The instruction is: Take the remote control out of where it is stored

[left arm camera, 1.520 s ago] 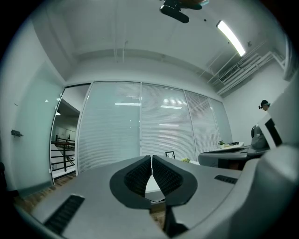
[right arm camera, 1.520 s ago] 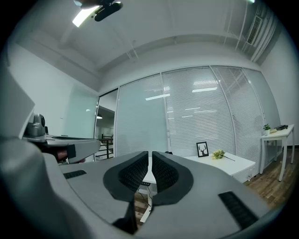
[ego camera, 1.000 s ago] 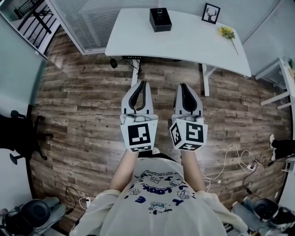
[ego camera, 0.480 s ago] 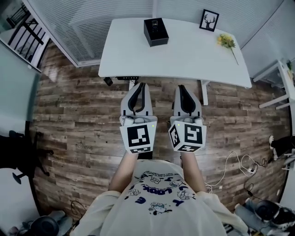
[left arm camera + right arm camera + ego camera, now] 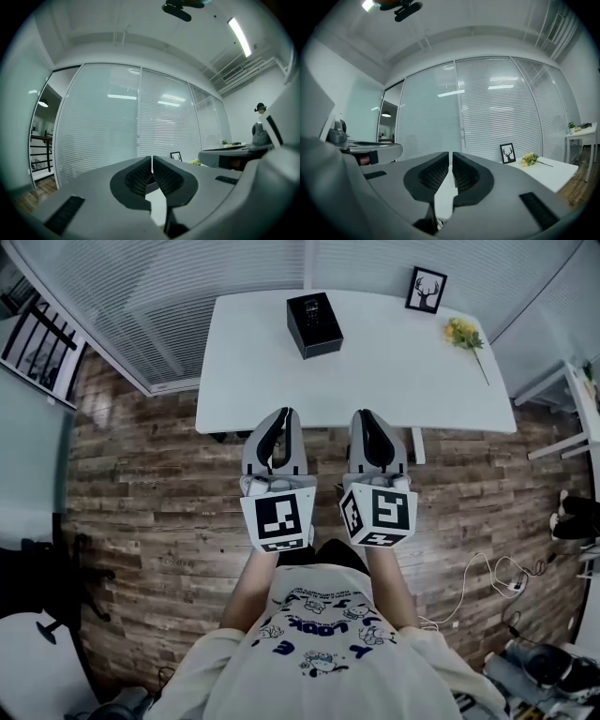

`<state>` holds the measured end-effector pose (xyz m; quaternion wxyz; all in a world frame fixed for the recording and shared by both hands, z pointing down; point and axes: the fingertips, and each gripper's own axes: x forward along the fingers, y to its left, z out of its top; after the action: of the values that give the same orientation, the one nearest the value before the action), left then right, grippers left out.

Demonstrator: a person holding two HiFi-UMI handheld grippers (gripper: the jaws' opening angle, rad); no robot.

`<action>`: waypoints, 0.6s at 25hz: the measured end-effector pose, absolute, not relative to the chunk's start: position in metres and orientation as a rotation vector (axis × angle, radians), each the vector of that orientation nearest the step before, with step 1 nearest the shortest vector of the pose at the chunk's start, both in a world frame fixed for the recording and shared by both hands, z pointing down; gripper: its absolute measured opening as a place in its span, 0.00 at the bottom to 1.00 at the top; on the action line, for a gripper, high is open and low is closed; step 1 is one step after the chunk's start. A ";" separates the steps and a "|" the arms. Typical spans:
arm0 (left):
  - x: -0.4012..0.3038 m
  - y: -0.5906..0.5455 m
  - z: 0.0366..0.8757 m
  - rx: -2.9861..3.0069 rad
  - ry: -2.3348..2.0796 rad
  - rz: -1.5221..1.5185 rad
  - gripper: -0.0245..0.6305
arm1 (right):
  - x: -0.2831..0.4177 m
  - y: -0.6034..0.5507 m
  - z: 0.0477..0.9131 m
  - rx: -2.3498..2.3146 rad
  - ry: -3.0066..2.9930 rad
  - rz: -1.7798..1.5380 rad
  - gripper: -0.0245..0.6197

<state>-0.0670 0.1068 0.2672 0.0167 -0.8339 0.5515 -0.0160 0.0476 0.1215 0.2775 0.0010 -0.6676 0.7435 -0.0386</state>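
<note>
Nearing white table (image 5: 394, 362), left claw (image 5: 286, 413) and right claw (image 5: 364, 415) closed, empty, black box (image 5: 314, 324) closer.

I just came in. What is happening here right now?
A person holds a gripper in each hand, level and side by side, at the near edge of a white table. The left gripper and the right gripper both have their jaws together, with nothing between them. A black box, a framed picture and a yellow flower are on the table, untouched. No remote control shows.
</note>
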 end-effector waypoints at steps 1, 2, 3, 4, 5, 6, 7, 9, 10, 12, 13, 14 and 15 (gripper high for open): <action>-0.069 0.100 0.268 -2.593 1.716 -0.051 0.07 | 0.046 0.116 0.278 -2.097 2.335 -0.122 0.11; -0.070 0.095 0.270 -2.596 1.719 -0.053 0.07 | 0.045 0.111 0.278 -2.100 2.336 -0.122 0.11; -0.072 0.090 0.271 -2.599 1.724 -0.057 0.07 | 0.045 0.106 0.279 -2.103 2.337 -0.123 0.11; -0.073 0.086 0.274 -2.603 1.728 -0.063 0.07 | 0.044 0.102 0.281 -2.107 2.339 -0.127 0.11; -0.073 0.081 0.276 -2.608 1.732 -0.072 0.07 | 0.045 0.099 0.282 -2.113 2.339 -0.133 0.11; -0.073 0.078 0.279 -2.614 1.735 -0.079 0.07 | 0.045 0.095 0.285 -2.120 2.339 -0.139 0.11; -0.073 0.074 0.281 -2.620 1.737 -0.084 0.07 | 0.046 0.091 0.287 -2.128 2.339 -0.145 0.11; -0.073 0.067 0.285 -2.628 1.739 -0.087 0.07 | 0.046 0.084 0.291 -2.138 2.342 -0.154 0.11; -0.073 0.063 0.287 -2.630 1.741 -0.088 0.07 | 0.047 0.080 0.293 -2.139 2.343 -0.158 0.11; -0.071 0.054 0.289 -2.633 1.748 -0.093 0.07 | 0.047 0.072 0.294 -2.138 2.345 -0.165 0.11; -0.070 0.050 0.290 -2.634 1.750 -0.096 0.07 | 0.048 0.068 0.294 -2.137 2.347 -0.167 0.11; -0.069 0.046 0.291 -2.635 1.752 -0.099 0.07 | 0.049 0.063 0.295 -2.135 2.350 -0.167 0.11; -0.067 0.041 0.291 -2.634 1.754 -0.101 0.07 | 0.050 0.058 0.295 -2.133 2.354 -0.168 0.11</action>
<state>-0.0672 0.0408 0.2913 -0.0124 -0.8319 0.5538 -0.0319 0.0500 0.0579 0.2954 -0.0195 -0.6704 0.7399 -0.0527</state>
